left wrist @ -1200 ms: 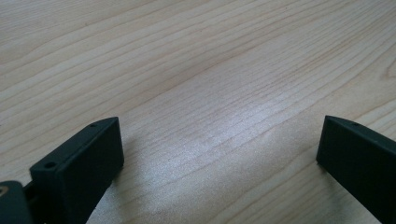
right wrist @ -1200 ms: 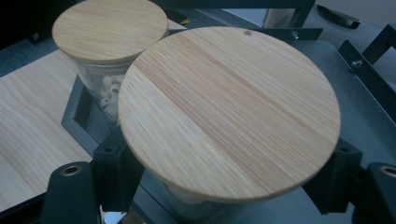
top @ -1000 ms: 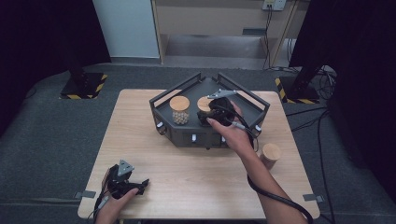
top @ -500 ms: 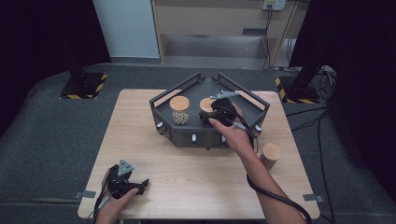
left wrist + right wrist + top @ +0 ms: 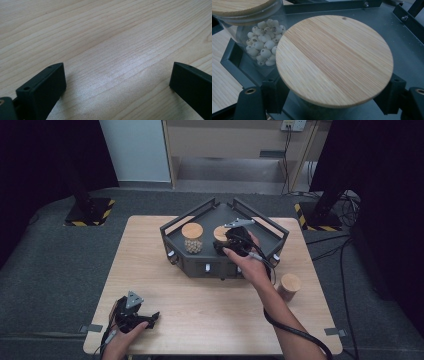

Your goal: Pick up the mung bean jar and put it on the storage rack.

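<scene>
Pale wooden worktop carries our dark tray, where our right gripper has its fingers clamped on the wooden-lidded jar beside a bean jar, while our left gripper rests near the front edge, fingers apart.

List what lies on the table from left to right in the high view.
left gripper → jar of white beans → jar held by the right gripper → right gripper → wooden-lidded jar on the table.

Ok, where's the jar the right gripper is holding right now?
In the high view the held jar sits on the dark tray, clamped by the right gripper, right of the bean jar.
</scene>
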Action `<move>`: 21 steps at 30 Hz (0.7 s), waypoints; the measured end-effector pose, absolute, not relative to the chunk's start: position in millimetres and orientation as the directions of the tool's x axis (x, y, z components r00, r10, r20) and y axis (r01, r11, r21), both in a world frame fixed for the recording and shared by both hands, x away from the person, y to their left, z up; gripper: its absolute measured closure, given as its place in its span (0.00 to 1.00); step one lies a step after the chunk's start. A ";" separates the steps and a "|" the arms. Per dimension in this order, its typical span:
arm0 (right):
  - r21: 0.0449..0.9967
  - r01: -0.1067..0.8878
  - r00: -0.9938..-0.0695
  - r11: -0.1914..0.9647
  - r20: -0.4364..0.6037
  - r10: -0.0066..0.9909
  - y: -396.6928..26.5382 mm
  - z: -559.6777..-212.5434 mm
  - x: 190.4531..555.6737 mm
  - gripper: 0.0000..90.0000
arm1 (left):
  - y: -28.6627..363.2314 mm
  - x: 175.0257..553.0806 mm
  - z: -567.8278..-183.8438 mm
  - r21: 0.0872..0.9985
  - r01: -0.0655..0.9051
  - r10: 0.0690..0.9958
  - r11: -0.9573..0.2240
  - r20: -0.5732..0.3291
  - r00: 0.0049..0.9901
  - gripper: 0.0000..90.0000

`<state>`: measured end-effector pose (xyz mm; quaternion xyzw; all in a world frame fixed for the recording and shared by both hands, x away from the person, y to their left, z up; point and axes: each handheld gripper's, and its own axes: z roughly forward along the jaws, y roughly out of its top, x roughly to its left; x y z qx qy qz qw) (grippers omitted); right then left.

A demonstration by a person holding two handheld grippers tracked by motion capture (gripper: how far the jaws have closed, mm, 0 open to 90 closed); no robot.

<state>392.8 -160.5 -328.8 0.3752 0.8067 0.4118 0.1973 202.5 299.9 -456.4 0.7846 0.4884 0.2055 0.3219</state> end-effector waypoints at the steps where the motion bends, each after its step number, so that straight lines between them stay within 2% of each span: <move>1: 0.814 0.441 -0.641 0.378 -0.010 0.768 -160.8 -329.5 392.3 0.28 | 299.9 202.5 -456.5 0.706 0.634 0.899 -0.315 0.008 0.438 0.00; 10: 0.821 0.431 -0.644 0.373 -0.009 0.765 -162.8 -332.3 391.1 0.27 | 299.9 202.5 -456.4 0.706 0.634 0.899 -0.316 0.008 0.438 0.00; 16: 0.834 0.420 -0.659 0.358 0.009 0.752 -169.3 -329.3 387.9 0.14 | 299.8 202.5 -456.4 0.706 0.634 0.899 -0.315 0.008 0.438 0.00; 21: 0.840 0.396 -0.662 0.371 -0.019 0.750 -172.0 -323.9 379.0 0.09 | 299.8 202.5 -456.5 0.706 0.634 0.899 -0.315 0.008 0.438 0.00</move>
